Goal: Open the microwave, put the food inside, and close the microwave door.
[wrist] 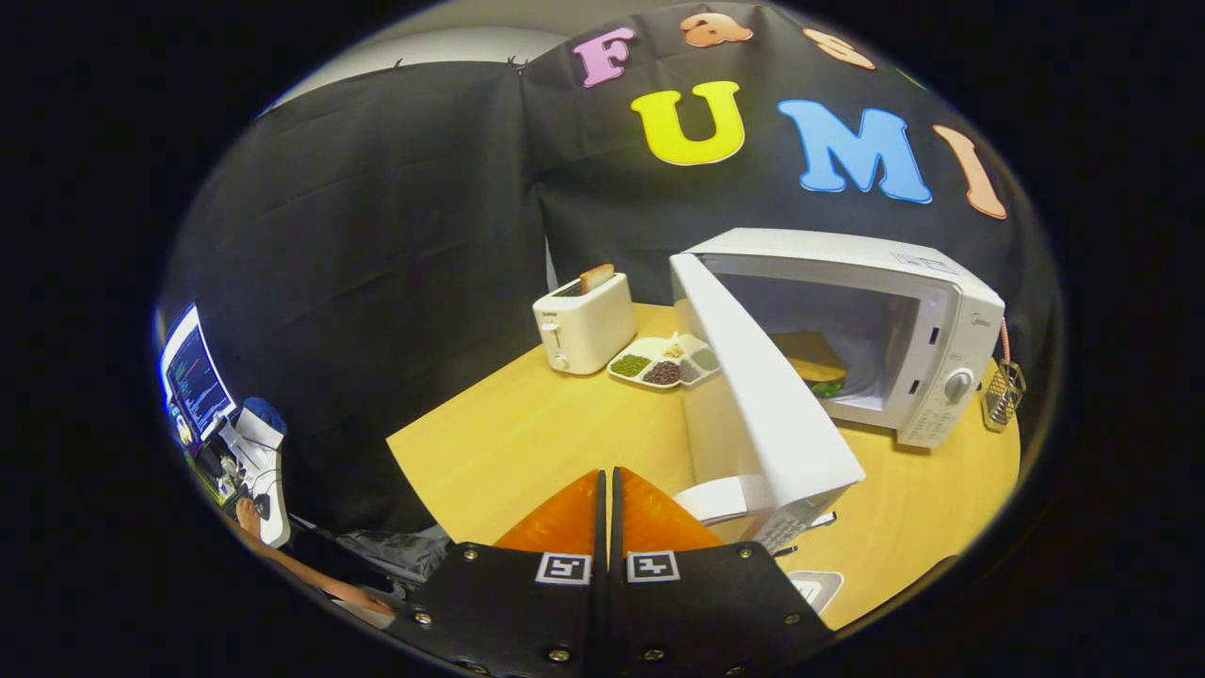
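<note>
A white microwave stands on the wooden table, beyond my fingers and to their right. Its door is swung wide open toward me, its free edge just right of my fingertips. Inside the cavity lies a flat yellow-brown piece of food with something green at its front edge. My gripper is shut, its two fingers pressed together with nothing between them, hovering over the table's near side to the left of the door.
A white toaster with a slice of bread in it stands at the back left of the table. Between it and the microwave lies a divided tray of beans. A wire basket hangs right of the microwave. A person's arm and a monitor sit far left.
</note>
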`<action>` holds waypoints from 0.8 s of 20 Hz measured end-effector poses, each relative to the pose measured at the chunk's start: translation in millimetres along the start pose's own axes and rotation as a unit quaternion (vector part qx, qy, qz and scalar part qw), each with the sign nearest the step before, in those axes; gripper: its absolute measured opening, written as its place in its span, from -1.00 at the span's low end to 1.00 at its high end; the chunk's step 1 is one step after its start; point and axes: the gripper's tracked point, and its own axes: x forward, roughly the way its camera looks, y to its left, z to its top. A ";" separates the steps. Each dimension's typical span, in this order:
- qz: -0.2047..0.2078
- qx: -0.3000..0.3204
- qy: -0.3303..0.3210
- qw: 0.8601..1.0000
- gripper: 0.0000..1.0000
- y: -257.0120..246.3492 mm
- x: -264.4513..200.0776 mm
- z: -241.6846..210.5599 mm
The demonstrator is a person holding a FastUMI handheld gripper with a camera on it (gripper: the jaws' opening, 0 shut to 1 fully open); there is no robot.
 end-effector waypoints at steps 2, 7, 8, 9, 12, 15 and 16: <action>-0.018 0.006 -0.004 1.000 -1.00 -21.2 -1.2 4.4; -0.060 0.022 -0.006 0.998 -1.00 -74.1 2.5 11.4; -0.067 0.021 -0.005 0.998 -1.00 -83.1 3.9 12.4; -0.073 0.018 -0.004 0.997 -1.00 -91.4 4.9 13.4; -0.092 0.011 -0.002 0.996 -1.00 -115.3 10.2 16.7; -0.101 0.014 -0.002 0.995 -1.00 -132.8 16.0 21.4; -0.105 0.014 -0.002 0.994 -1.00 -138.2 17.6 22.4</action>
